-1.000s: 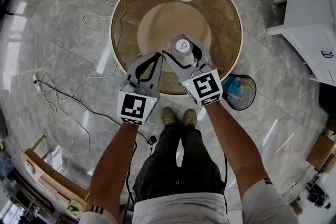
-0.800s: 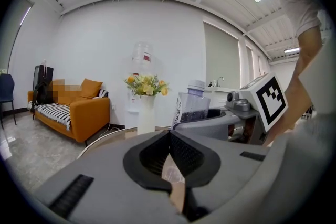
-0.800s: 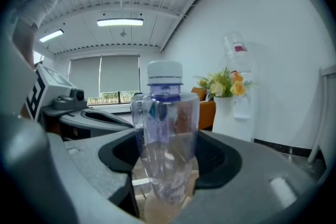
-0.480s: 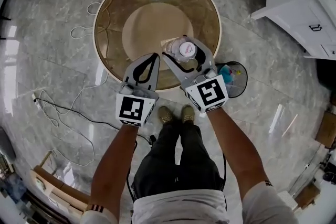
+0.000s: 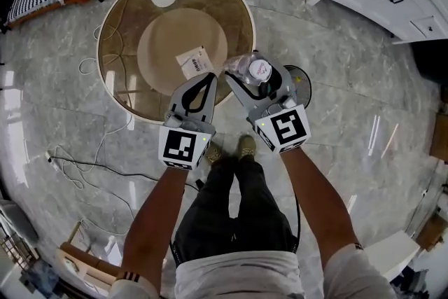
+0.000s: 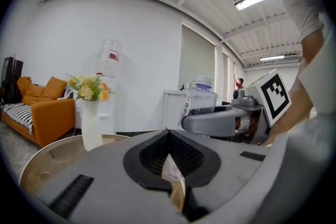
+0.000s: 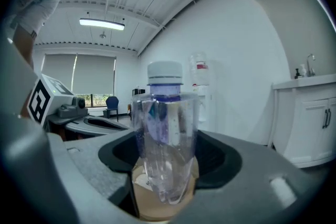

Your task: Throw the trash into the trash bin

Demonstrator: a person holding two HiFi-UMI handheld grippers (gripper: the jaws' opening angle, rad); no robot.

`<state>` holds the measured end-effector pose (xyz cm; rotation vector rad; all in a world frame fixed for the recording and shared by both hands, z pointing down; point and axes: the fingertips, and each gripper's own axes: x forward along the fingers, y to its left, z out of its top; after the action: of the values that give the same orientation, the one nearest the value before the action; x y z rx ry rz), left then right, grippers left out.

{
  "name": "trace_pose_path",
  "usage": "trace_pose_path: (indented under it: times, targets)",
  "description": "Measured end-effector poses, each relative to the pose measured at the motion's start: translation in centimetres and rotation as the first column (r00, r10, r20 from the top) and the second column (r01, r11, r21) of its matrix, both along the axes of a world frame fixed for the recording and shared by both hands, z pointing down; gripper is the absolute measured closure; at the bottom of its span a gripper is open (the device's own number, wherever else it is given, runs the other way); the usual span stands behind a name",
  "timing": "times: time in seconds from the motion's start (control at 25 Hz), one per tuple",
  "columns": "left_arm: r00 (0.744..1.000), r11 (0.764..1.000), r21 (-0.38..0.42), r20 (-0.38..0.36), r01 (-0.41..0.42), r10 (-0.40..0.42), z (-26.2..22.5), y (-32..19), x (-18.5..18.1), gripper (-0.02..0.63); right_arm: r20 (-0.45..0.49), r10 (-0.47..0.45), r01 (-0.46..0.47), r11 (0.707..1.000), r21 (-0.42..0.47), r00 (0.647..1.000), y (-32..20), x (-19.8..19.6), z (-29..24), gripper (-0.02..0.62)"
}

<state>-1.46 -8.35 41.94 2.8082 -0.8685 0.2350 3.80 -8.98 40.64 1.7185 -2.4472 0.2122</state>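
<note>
While the head view has the right gripper (image 5: 253, 72) clamped on the bottle (image 5: 260, 69) near the bin (image 5: 302, 84), a paper (image 5: 194, 61) lies on the table (image 5: 126, 45), so I judge both drops are left. The left gripper view shows the left gripper (image 6: 168, 131) pressed together, apparently empty. The right gripper view shows the bottle upright between squeezing jaws.

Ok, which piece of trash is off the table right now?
The clear plastic bottle with the white cap: it is clamped in the right gripper. The printed paper slip lies flat on the round table.
</note>
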Motion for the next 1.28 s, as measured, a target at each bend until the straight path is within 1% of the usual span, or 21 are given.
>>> trace_pose_path:
  times: [0.12,0.24,0.36,0.48,0.6,0.72,0.84,0.92,1.0,1.2,1.28]
  targets:
    - [0.999,0.999,0.0,-0.01,-0.041,0.041,-0.3,1.6,3.5,0.606,-0.008,0.068,-0.068,0.998,-0.005,0.998,2.2,4.6,0.0,0.295]
    - [0.997,0.997,0.008,-0.003,-0.077,0.077,0.1,3.2,6.7,0.606,-0.013,0.132,-0.133,0.991,-0.025,0.991,4.5,9.3,0.7,0.295]
    - [0.994,0.994,-0.001,0.007,-0.108,0.108,0.7,4.8,9.8,0.606,-0.025,0.183,-0.184,0.982,-0.05,0.983,6.9,13.4,1.7,0.295]
    - [0.991,0.991,-0.014,0.011,-0.136,0.136,1.0,6.1,12.6,0.606,-0.037,0.215,-0.218,0.973,-0.079,0.976,8.9,16.5,2.8,0.294]
    - [0.987,0.987,-0.018,0.015,-0.158,0.158,1.0,6.9,14.9,0.606,-0.047,0.231,-0.234,0.966,-0.112,0.972,10.3,18.8,4.2,0.294]
    - [0.984,0.984,-0.019,0.02,-0.175,0.175,1.2,7.3,16.6,0.606,-0.055,0.239,-0.245,0.958,-0.148,0.969,11.3,20.5,6.0,0.293]
    - [0.983,0.983,-0.039,0.026,-0.179,0.18,1.8,7.4,17.6,0.606,-0.066,0.246,-0.254,0.948,-0.193,0.967,11.7,21.7,7.8,0.29]
    - [0.983,0.984,-0.038,0.035,-0.176,0.178,2.0,7.2,17.9,0.606,-0.072,0.25,-0.26,0.94,-0.219,0.965,11.8,22.4,8.8,0.257]
    - [0.984,0.984,-0.041,0.041,-0.174,0.176,2.3,7.1,18.1,0.606,-0.075,0.249,-0.26,0.937,-0.234,0.966,11.8,22.9,9.4,0.255]
    - [0.985,0.985,-0.063,0.044,-0.162,0.165,3.1,6.8,17.9,0.606,-0.069,0.222,-0.232,0.945,-0.232,0.973,11.6,22.4,9.9,0.256]
    - [0.987,0.986,-0.065,0.043,-0.153,0.156,3.2,6.7,17.7,0.606,-0.063,0.199,-0.208,0.954,-0.218,0.978,11.4,21.7,9.5,0.286]
